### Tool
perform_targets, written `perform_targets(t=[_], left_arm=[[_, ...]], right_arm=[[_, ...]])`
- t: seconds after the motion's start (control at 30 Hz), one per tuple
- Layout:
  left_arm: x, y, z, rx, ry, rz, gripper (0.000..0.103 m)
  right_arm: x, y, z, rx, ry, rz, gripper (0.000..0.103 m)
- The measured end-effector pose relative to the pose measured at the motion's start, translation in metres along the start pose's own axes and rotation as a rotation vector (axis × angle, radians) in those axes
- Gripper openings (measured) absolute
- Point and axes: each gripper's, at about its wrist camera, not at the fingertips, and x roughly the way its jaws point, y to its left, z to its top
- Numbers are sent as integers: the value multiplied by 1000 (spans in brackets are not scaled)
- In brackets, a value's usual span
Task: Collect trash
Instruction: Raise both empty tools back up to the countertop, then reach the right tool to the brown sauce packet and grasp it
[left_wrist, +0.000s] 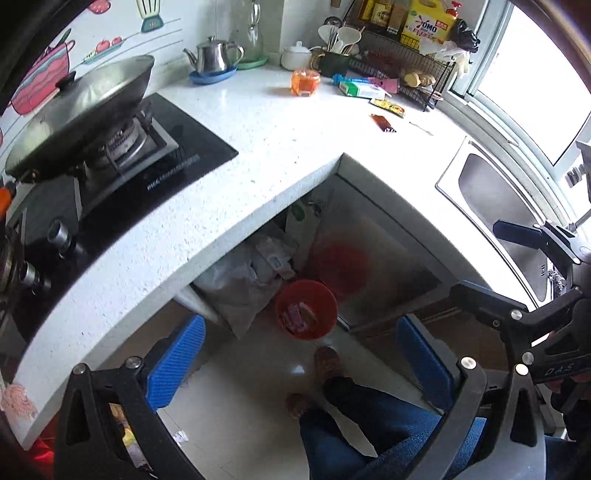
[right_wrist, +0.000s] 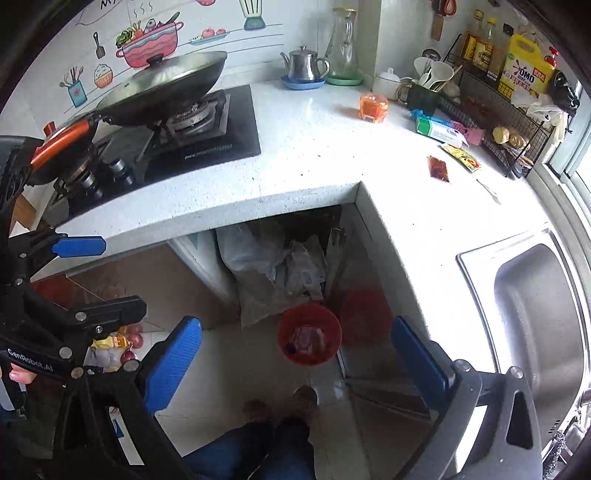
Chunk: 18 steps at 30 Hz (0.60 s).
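A red bin (left_wrist: 306, 310) (right_wrist: 309, 334) with wrappers inside stands on the floor under the counter corner. On the white counter lie a dark red sauce packet (left_wrist: 383, 123) (right_wrist: 438, 168), a yellow packet (left_wrist: 388, 107) (right_wrist: 461, 157) and a thin torn strip (left_wrist: 421, 128) (right_wrist: 488, 191). My left gripper (left_wrist: 301, 362) hangs open and empty above the floor, framing the bin. My right gripper (right_wrist: 297, 365) is also open and empty, over the same spot. Each gripper's blue pad (left_wrist: 517, 234) (right_wrist: 79, 246) shows at the edge of the other's view.
A lidded wok (left_wrist: 85, 107) sits on the gas hob at left, and a steel sink (right_wrist: 535, 295) at right. A kettle, an orange jar (right_wrist: 373, 107), a green box (right_wrist: 437, 129) and a wire rack line the back. Plastic bags (right_wrist: 280, 269) fill the recess; a person's legs and shoes stand below.
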Motion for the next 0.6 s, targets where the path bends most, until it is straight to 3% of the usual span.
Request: perform_targets(t=[0.3, 0.6], left_arm=[[-22, -18, 61, 41, -64, 2, 103], [14, -33, 141, 64, -74, -3, 103]], right_arm=[[-26, -32, 35, 52, -54, -2, 102], [-9, -95, 89, 105, -78, -5, 102]])
